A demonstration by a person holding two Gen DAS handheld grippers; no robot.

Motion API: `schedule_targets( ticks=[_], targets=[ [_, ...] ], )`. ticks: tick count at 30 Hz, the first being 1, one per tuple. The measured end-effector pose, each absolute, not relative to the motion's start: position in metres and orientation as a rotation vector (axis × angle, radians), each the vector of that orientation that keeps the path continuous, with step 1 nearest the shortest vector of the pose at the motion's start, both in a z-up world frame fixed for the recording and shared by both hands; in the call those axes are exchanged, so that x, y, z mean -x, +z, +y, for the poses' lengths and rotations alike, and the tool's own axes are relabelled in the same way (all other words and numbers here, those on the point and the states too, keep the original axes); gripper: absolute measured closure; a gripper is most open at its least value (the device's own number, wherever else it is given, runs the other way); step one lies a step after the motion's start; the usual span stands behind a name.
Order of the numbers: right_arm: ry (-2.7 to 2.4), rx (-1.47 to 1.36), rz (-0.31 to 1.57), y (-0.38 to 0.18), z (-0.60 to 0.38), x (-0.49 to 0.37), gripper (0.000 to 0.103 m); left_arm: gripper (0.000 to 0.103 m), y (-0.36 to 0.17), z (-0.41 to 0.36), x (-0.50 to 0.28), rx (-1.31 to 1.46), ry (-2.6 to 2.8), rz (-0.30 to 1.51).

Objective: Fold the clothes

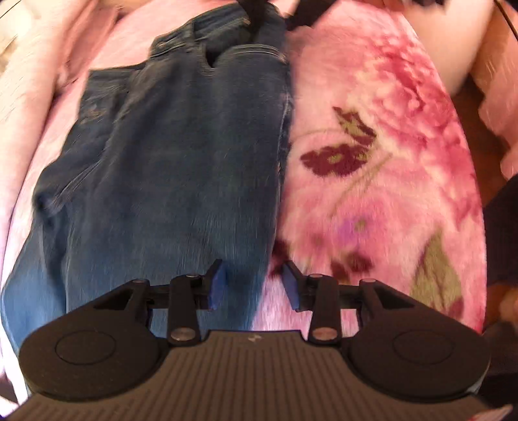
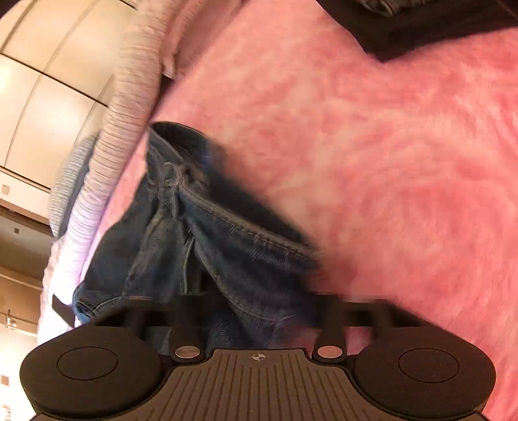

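Blue jeans (image 1: 181, 155) lie lengthwise on a pink flowered blanket (image 1: 372, 129), with the waistband at the far end. My left gripper (image 1: 255, 286) hovers over the right edge of a leg near the hem. Its blue pads (image 1: 218, 285) stand apart with denim and blanket showing between them, so it is open. In the right wrist view the bunched waistband of the jeans (image 2: 200, 226) rises off the blanket (image 2: 388, 162) and runs into my right gripper (image 2: 259, 311). Its fingers are smeared by motion and appear shut on the denim.
A ribbed pale cloth (image 2: 123, 129) lies along the blanket's left edge, with cream cupboard panels (image 2: 48, 97) beyond. A dark garment (image 2: 421, 26) lies at the far top. A pale pink cover (image 1: 32, 81) borders the jeans on the left. A dark sleeve (image 1: 501, 226) is at the right.
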State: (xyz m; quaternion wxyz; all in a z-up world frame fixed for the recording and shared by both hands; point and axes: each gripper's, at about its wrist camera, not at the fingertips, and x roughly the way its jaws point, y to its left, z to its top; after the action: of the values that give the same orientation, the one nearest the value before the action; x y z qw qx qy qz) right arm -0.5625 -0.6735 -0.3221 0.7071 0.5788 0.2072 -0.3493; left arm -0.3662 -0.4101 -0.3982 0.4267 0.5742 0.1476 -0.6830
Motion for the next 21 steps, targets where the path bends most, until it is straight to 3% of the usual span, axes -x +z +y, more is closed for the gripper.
schedule_targets(
  ticks=[1, 2, 8, 11, 13, 15, 17, 21],
  targets=[
    [-0.748, -1.285, 0.483, -0.318, -0.68, 0.565, 0.082, 0.094, -0.395, -0.414, 0.367, -1.439, -1.717, 0.375],
    [-0.726, -1.26, 0.519, -0.31, -0.686, 0.568, 0.086, 0.098, -0.389, -0.416, 0.369, -1.437, -1.725, 0.378],
    [-0.725, -1.149, 0.649, -0.262, -0.713, 0.625, 0.087, 0.1, -0.348, -0.442, 0.414, -1.353, -1.875, 0.494],
    [-0.726, -1.096, 0.761, -0.26, -0.721, 0.624, 0.086, 0.094, -0.357, -0.451, 0.416, -1.322, -1.824, 0.613],
    [-0.724, -1.064, 0.82, -0.259, -0.724, 0.615, 0.076, 0.091, -0.354, -0.445, 0.406, -1.283, -1.802, 0.665],
    [-0.747, -0.96, 0.868, -0.249, -0.718, 0.604, 0.043, 0.087, -0.341, -0.436, 0.387, -1.221, -1.771, 0.699],
    [-0.777, -0.862, 0.879, -0.235, -0.707, 0.596, 0.027, 0.079, -0.324, -0.424, 0.357, -1.156, -1.71, 0.723],
    [-0.835, -0.724, 0.88, -0.206, -0.69, 0.569, 0.027, 0.076, -0.301, -0.399, 0.278, -1.077, -1.512, 0.752]
  ],
)
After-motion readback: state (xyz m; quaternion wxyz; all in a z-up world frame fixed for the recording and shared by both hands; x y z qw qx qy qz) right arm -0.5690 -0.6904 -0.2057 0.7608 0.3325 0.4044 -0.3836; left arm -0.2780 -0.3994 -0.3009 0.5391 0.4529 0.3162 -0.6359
